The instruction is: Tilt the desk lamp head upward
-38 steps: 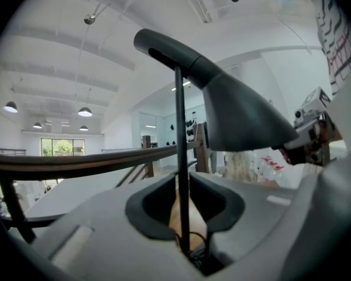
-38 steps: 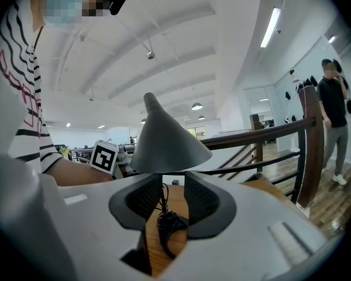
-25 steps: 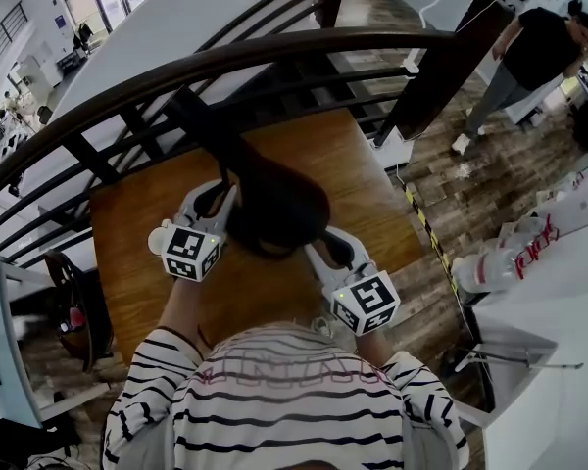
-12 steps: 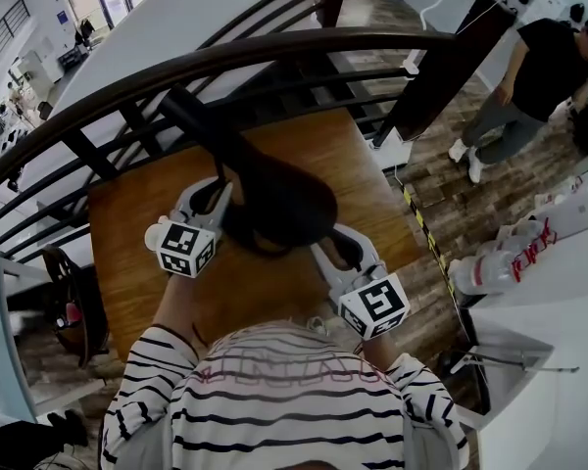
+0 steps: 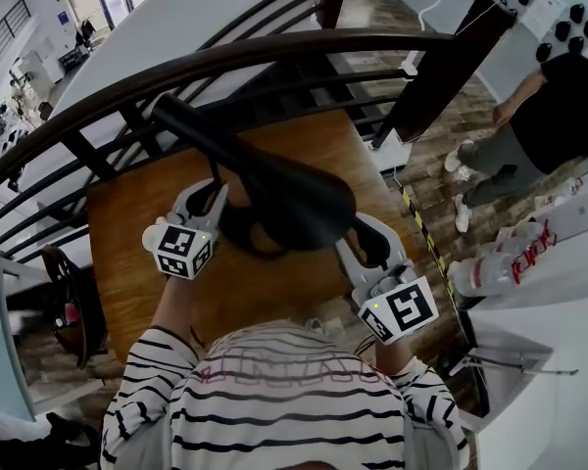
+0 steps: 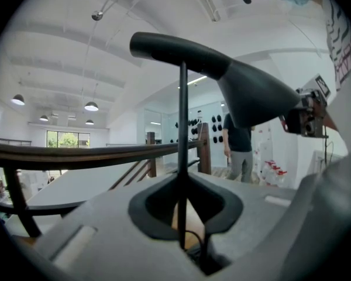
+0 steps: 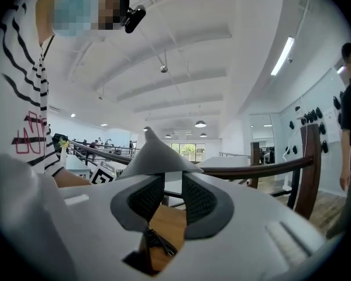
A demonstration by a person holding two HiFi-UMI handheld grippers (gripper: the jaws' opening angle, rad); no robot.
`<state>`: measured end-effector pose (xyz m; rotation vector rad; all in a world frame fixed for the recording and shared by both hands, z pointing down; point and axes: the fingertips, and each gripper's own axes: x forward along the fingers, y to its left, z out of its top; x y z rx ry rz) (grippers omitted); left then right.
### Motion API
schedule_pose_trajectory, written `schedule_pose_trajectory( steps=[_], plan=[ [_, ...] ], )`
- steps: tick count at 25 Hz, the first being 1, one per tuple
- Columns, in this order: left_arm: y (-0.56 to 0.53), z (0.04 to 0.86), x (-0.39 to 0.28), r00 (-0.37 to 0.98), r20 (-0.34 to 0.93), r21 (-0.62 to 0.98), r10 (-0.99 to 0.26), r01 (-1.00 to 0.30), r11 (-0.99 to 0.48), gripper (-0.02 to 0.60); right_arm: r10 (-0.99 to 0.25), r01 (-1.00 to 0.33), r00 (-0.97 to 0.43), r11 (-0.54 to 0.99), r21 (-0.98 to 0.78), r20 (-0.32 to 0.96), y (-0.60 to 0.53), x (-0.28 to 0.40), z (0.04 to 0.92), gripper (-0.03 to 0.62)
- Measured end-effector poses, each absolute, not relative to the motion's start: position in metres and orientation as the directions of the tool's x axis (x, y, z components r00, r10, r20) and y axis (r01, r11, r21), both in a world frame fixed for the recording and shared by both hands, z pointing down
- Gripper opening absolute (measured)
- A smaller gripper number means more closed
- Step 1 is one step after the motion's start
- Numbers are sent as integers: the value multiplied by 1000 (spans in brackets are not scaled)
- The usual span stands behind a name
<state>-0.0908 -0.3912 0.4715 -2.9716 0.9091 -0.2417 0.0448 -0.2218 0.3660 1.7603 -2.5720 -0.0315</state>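
Right tool, gripping the lamp head, has risen, tilting it; left tool clamps the stem.

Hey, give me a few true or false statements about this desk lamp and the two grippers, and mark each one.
1. The left gripper is shut on the lamp's thin stem. True.
2. The lamp head is white. False: it is black.
3. The right gripper grips the lamp head at its rim. True.
4. The lamp stands on a glass table. False: the table has a brown wooden top.
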Motion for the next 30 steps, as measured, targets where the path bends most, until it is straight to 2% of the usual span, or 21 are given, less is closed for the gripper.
schedule_pose_trajectory(
  steps=[16,30],
  plan=[
    [-390,469,-91,810,138,-63,-570,-567,-821,44,-871,-890,-448,455,12,-200,-223,45,280,78],
    [-390,468,-95,814,121,-54,-568,-566,-822,44,-835,-871,-481,490,38,-267,-230,34,229,80]
  ],
)
